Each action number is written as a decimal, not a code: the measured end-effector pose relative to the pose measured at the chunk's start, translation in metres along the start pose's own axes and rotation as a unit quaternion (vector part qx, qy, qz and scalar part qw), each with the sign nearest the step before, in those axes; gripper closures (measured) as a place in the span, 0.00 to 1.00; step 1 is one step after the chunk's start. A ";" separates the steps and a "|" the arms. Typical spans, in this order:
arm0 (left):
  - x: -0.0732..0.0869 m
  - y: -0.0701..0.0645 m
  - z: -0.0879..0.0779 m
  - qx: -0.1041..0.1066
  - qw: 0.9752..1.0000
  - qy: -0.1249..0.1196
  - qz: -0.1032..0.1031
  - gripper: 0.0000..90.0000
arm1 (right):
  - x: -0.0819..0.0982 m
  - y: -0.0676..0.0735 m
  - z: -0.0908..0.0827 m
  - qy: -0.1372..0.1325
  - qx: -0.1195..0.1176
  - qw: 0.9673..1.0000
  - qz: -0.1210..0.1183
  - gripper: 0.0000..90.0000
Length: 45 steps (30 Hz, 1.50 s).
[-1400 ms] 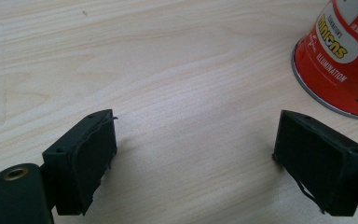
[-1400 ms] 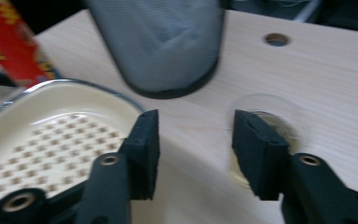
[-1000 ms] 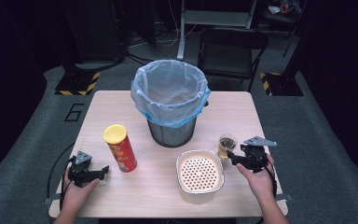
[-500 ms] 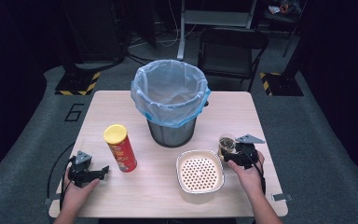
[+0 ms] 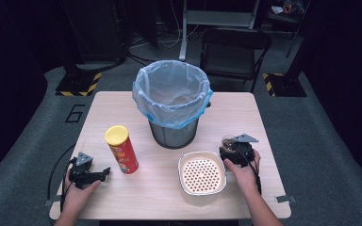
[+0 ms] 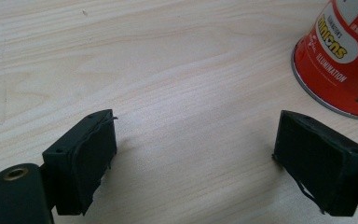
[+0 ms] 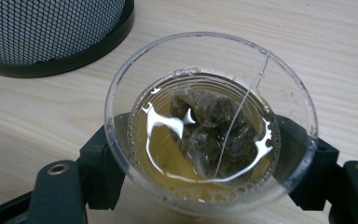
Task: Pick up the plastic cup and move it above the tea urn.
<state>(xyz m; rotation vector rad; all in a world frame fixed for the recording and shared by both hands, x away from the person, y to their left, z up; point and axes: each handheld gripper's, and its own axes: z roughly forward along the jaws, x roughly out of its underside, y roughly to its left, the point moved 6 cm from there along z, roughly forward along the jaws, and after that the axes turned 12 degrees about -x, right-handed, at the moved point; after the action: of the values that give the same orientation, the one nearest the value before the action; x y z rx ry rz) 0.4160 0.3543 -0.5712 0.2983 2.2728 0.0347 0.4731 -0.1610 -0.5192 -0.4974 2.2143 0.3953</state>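
A clear plastic cup point(image 7: 205, 126) of yellowish tea with a tea bag in it stands on the table, right of the bin's base. My right gripper point(image 7: 205, 168) has its jaws on either side of the cup's lower wall. They have just been opening and I see no squeeze on the wall. In the high view the cup point(image 5: 227, 141) sits at the tip of the right gripper point(image 5: 228, 148). My left gripper point(image 5: 104, 173) rests open on the table at the front left, its jaws point(image 6: 196, 158) wide apart over bare wood.
A red chips can with a yellow lid point(image 5: 121, 149) stands just right of the left gripper, its base point(image 6: 340, 56) near the right jaw. A mesh bin with a blue liner point(image 5: 172, 101) stands mid-table. A white bowl with a perforated insert point(image 5: 201, 176) sits left of the right hand.
My right gripper has moved left and down from beside the cup until its jaws stand around it. The left gripper has not moved.
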 end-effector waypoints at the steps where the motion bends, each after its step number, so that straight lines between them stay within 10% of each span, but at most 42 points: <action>1: 0.000 0.000 0.000 0.000 1.000 0.000 0.000 0.14 | 0.000 0.000 0.001 -0.001 0.003 1.000 0.000 0.29; 36: 0.000 0.000 0.000 0.000 1.000 0.000 0.000 0.14 | -0.004 -0.001 0.004 -0.022 -0.075 0.995 -0.064 0.38; 45: 0.000 0.000 0.000 0.000 1.000 0.000 0.000 0.14 | -0.006 -0.004 0.000 -0.017 -0.121 0.984 -0.128 0.38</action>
<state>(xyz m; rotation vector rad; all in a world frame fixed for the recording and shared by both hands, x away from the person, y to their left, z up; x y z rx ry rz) 0.4160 0.3543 -0.5712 0.2979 2.2725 0.0346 0.4788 -0.1632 -0.5150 -0.8872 2.0458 0.5325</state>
